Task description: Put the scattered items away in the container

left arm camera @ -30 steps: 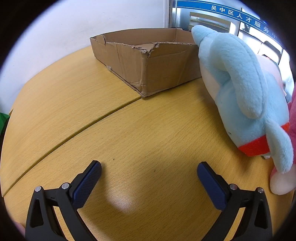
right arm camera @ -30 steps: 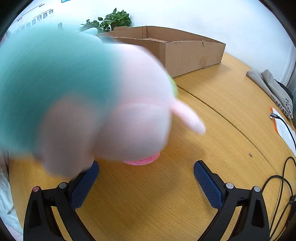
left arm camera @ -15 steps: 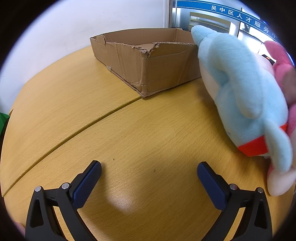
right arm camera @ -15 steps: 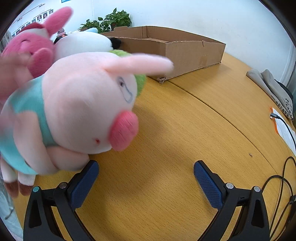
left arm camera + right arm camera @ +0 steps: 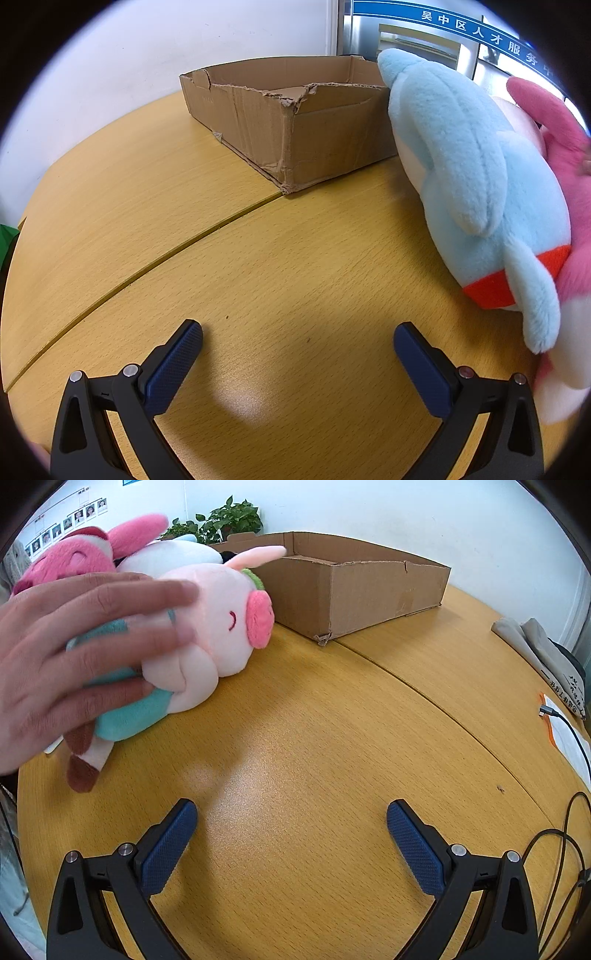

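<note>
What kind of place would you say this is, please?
Probably an office or service centre: a curved wooden desk, a wall of staff portraits, a blue Chinese sign and a potted plant.

Both wrist views sit low over the surface [image 5: 258, 258], facing forward toward the cardboard box [image 5: 295, 122] at its far edge; both share the box [image 5: 354, 587] and soft toys [image 5: 207, 627].

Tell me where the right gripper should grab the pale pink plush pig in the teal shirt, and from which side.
Probably the pale pink plush pig's round head, approached from the open tabletop in front of the right gripper. The pig lies on its side, snout toward the cardboard box; a bare hand covers its body, leaving the head exposed.
</note>
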Available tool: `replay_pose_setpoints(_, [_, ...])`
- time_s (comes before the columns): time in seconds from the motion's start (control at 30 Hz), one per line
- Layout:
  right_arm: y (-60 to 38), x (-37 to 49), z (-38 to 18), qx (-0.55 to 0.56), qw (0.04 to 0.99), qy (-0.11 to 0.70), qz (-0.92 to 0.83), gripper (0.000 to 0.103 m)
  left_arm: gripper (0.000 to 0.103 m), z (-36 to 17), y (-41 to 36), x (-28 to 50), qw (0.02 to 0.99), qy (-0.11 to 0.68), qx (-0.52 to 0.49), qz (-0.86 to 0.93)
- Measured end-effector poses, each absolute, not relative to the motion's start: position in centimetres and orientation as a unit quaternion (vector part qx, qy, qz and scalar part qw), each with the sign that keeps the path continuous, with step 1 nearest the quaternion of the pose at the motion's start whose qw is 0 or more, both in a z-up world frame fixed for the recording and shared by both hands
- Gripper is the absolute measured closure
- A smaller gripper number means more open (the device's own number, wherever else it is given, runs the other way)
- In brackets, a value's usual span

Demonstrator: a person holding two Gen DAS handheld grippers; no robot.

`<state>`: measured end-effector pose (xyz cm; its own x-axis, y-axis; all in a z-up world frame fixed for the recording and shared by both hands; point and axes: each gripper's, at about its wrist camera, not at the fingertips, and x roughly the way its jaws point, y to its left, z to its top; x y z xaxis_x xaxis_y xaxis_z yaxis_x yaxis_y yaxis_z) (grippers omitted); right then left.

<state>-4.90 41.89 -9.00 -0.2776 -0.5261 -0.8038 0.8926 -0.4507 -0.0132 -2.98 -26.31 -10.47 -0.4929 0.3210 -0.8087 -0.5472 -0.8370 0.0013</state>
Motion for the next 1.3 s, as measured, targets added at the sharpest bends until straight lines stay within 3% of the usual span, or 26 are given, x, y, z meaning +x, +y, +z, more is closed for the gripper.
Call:
replay_pose_setpoints(0.93, [41.9, -5.0, -9.0, 0.379, 0.466, 0.241, -0.762, 0.000, 0.000, -10.8, -26.7, -3.0, 0.254, 0.130, -0.435, 0.854])
replay_pose_setpoints(1.3, [41.9, -1.4, -9.3, 0.413, 0.337, 0.175, -0.828, 0.000, 0.000, -11.4, -26.9, -3.3, 0.246, 0.125, -0.436, 0.857])
